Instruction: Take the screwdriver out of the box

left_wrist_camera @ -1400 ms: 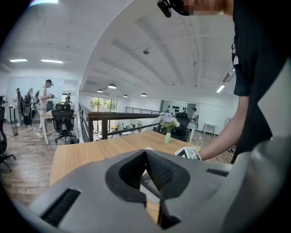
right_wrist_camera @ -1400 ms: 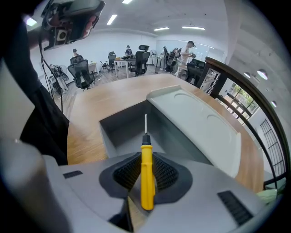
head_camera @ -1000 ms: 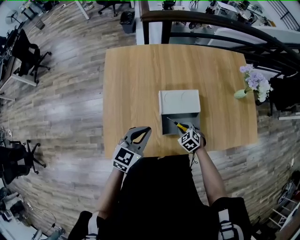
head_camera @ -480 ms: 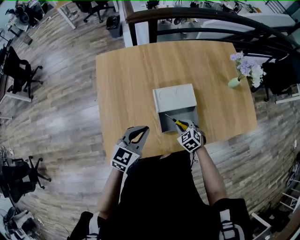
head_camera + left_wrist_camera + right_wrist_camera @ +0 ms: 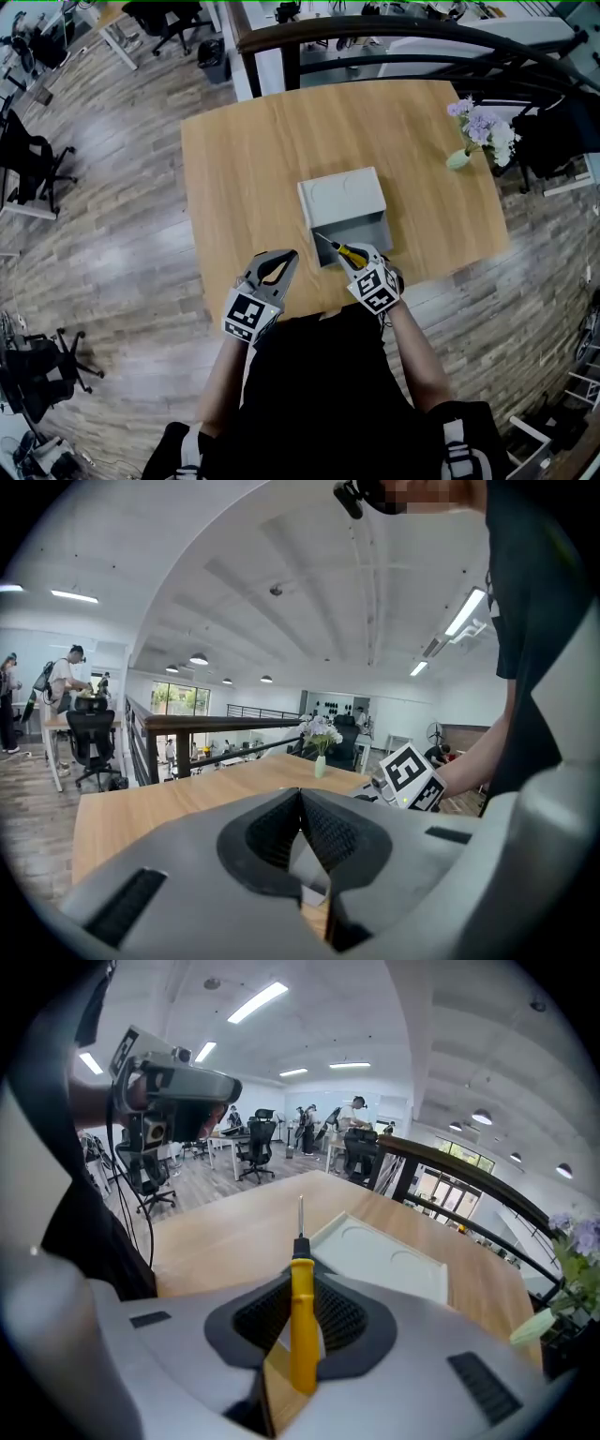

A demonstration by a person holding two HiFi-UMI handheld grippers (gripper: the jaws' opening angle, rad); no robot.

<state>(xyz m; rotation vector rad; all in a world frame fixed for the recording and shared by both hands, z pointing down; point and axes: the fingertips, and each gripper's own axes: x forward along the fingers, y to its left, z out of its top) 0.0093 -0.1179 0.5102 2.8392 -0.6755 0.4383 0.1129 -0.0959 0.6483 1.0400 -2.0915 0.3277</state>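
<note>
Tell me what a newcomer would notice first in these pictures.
The yellow-handled screwdriver stands out: the right tool is shut on its handle, shaft pointing ahead, at the near side of the open grey box in the middle of the wooden table. The left tool, shut and empty, hovers by the table's near edge, and a vase of pale flowers sits at the far right corner.

A: What's hidden from the head view?
B: The screwdriver's (image 5: 346, 250) handle end — tucked under the right tongs (image 5: 357, 262), which also cover the box's (image 5: 342, 197) near corner. Its inside is too shadowed to read.
A: Anything cropped?
B: The flowers (image 5: 579, 1241) — the right gripper view's edge clips them.
</note>
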